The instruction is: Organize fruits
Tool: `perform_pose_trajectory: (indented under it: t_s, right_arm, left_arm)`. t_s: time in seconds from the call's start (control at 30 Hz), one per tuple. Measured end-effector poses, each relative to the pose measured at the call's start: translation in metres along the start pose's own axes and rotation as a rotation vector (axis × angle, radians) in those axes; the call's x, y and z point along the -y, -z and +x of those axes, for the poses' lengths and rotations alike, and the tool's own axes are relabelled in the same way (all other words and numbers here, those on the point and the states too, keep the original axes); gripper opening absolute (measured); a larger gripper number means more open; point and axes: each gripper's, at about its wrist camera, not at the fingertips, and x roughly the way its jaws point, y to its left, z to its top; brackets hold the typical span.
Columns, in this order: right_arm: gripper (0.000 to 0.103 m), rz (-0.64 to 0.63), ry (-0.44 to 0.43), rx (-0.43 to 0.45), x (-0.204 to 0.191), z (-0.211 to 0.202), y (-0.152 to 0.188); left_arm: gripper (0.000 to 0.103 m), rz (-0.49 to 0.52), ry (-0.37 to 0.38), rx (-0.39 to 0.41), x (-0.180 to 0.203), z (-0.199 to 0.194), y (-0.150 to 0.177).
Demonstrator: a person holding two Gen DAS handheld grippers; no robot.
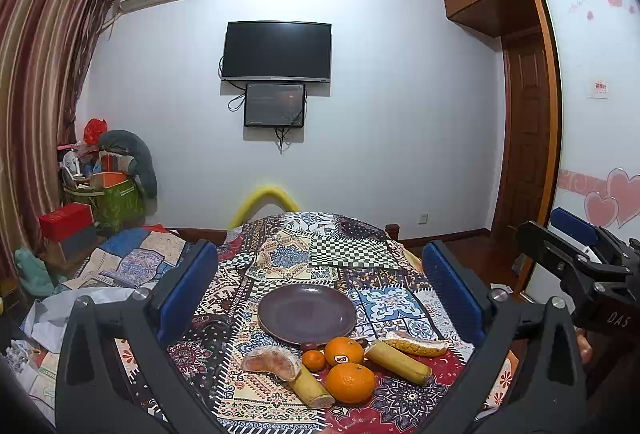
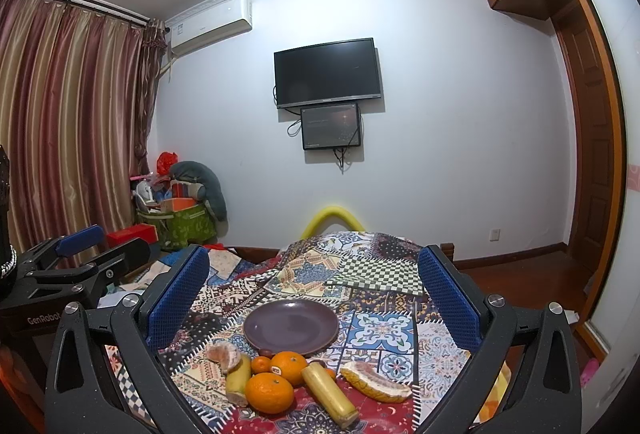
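Purple plate (image 1: 307,314) bare; my left gripper (image 1: 320,290) and right gripper (image 2: 316,294) gape wide, empty; oranges (image 1: 351,382) at six o'clock might roll if nudged.

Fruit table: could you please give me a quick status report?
Both grippers open, holding nothing. Fruits piled beside plate; plate bare. Nothing in the way.

Empty purple plate (image 1: 307,313), oranges (image 1: 351,382), banana pieces (image 1: 398,357) and wrapped fruit (image 1: 271,359) clustered just before it
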Motion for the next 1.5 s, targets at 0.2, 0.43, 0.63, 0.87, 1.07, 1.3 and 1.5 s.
perform_pose_trajectory:
  t_s: [0.2,0.43,0.63,0.87,1.07,1.3,1.5]
  right_arm:
    - [0.103,-0.004,0.000,0.004,0.000,0.000,0.000]
    - [0.103,-0.004,-0.001,0.005,0.001,0.000,0.000]
    - [0.103,-0.006,-0.001,0.003,0.001,0.001,0.001]
    - [0.103,-0.006,-0.002,0.000,0.001,0.002,0.002]
    - [0.103,-0.008,0.002,-0.002,0.000,0.003,0.002]
    - [0.103,-0.010,0.013,-0.027,0.001,0.010,0.006]
    - [0.103,-0.018,0.069,-0.083,0.009,0.029,0.017]
  left_arm:
    - [0.103,0.000,0.002,0.001,0.000,0.000,0.001]
    - [0.103,0.000,0.003,0.001,0.002,0.000,0.001]
    - [0.103,-0.002,0.004,0.000,0.001,0.000,0.001]
    - [0.103,-0.007,0.006,-0.002,0.000,0.001,-0.001]
    - [0.103,-0.005,0.002,-0.005,-0.001,0.003,0.001]
    - [0.103,-0.008,0.000,-0.030,-0.007,0.014,0.007]
    - [0.103,-0.014,-0.023,-0.102,-0.017,0.039,0.021]
